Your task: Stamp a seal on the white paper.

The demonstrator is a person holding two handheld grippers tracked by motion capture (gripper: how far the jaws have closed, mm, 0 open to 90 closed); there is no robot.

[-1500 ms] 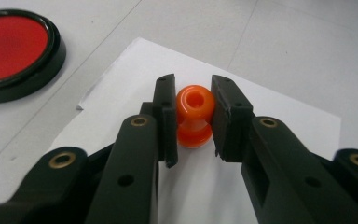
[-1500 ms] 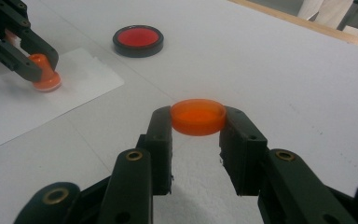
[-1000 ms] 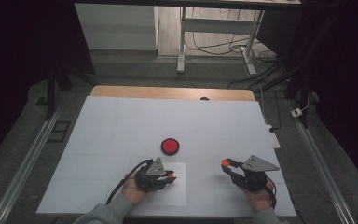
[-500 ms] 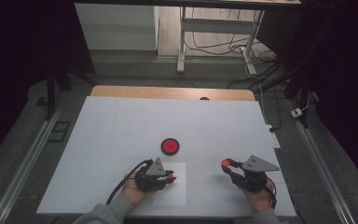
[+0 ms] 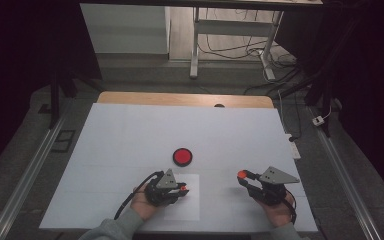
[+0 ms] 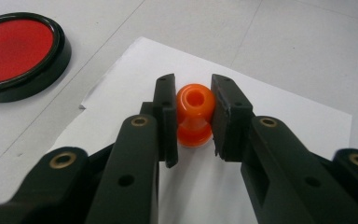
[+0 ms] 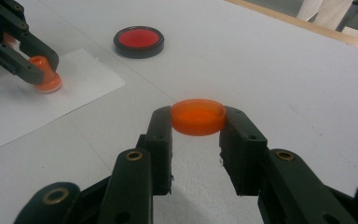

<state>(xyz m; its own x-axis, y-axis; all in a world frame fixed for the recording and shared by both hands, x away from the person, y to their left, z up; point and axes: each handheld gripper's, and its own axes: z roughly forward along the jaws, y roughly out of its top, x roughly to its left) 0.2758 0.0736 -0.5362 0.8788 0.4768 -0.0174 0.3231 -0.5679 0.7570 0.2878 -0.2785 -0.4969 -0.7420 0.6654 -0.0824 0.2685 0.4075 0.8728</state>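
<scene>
My left gripper point(image 6: 194, 120) is shut on a small orange knob-shaped stamp point(image 6: 194, 113), whose base rests on a white sheet of paper point(image 6: 284, 121). In the high view this gripper point(image 5: 182, 189) sits at the front middle of the table, over the paper point(image 5: 187, 206). My right gripper point(image 7: 198, 125) is shut on a flat round orange cap point(image 7: 198, 116), held just above the table at the front right point(image 5: 241, 175). A round red ink pad in a black case point(image 5: 182, 156) lies open beyond the paper, also in the left gripper view point(image 6: 16, 49) and the right gripper view point(image 7: 138, 41).
The white table top point(image 5: 130, 135) has a wooden strip point(image 5: 180, 98) along its far edge. Metal rails run along both sides on the floor. A desk frame and cables point(image 5: 230, 45) stand beyond the table. The person's hands hold both grippers near the front edge.
</scene>
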